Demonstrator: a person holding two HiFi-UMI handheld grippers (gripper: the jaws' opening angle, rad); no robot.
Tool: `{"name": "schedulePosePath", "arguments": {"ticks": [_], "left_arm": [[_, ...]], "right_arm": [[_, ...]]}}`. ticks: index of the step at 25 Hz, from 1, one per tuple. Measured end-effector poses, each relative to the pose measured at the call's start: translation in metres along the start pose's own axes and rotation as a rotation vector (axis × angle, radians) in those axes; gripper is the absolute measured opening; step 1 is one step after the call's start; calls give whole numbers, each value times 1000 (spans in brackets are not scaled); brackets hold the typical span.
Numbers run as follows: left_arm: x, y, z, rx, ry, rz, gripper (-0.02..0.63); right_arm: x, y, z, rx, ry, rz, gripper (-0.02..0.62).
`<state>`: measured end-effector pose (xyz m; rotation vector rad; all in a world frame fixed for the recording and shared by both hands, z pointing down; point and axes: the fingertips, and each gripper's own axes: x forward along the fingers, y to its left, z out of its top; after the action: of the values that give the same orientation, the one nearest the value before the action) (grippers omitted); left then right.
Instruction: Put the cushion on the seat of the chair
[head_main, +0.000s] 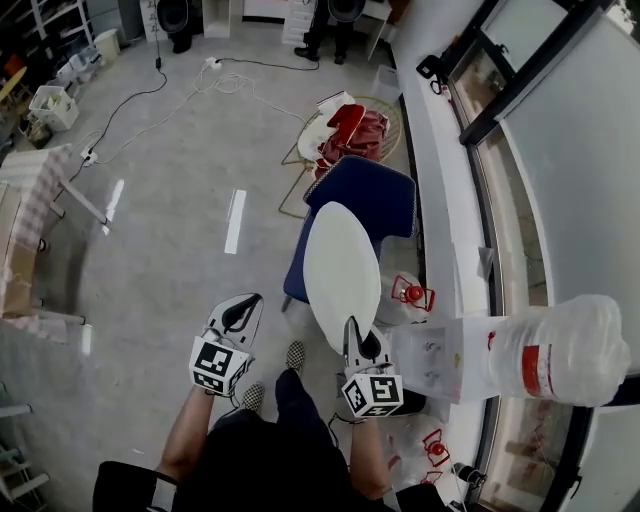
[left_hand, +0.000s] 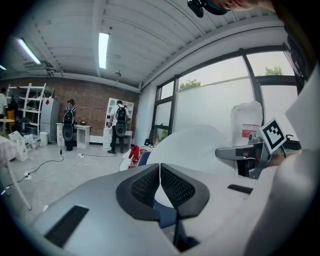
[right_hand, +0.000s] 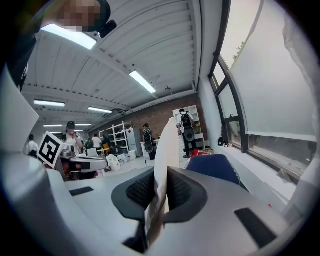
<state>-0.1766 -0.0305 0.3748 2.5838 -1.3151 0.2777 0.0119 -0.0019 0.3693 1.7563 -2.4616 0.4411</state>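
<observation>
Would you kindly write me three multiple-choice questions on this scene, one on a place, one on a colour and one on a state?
1. Where is the white cushion?
A. lying on the floor
B. held by its rim in the right gripper
C. on the window ledge

2. What colour is the chair beyond the cushion?
A. green
B. blue
C. yellow

3. How do the left gripper's jaws stand?
A. closed on the cushion
B. wide apart
C. together, with nothing between them

Answers:
1 B: the right gripper view shows its pads pinching the cushion's rim.
2 B: the head view shows a blue seat and back.
3 C: the left gripper view shows the pads meeting on nothing.
</observation>
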Motion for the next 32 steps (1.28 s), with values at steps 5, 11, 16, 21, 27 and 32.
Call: {"name": "schedulePosePath", "arguments": {"ticks": [5, 11, 16, 21, 27, 32], "left_arm": [[39, 16, -24, -34, 53, 18, 23], [79, 28, -56, -38, 100, 30, 23], [102, 42, -84, -66, 158, 49, 23], [118, 54, -107, -98, 198, 70, 23], [137, 66, -132, -84, 234, 93, 23], [145, 74, -148, -121, 254, 112, 23]], "right_arm": [[39, -21, -23, 24, 64, 22, 49], [83, -51, -58, 59, 129, 41, 49], [117, -68, -85, 82, 178, 57, 49], [145, -77, -114, 102, 224, 75, 49], [179, -84, -149, 106, 273, 107, 49], [199, -85, -177, 123, 314, 129, 49]]}}
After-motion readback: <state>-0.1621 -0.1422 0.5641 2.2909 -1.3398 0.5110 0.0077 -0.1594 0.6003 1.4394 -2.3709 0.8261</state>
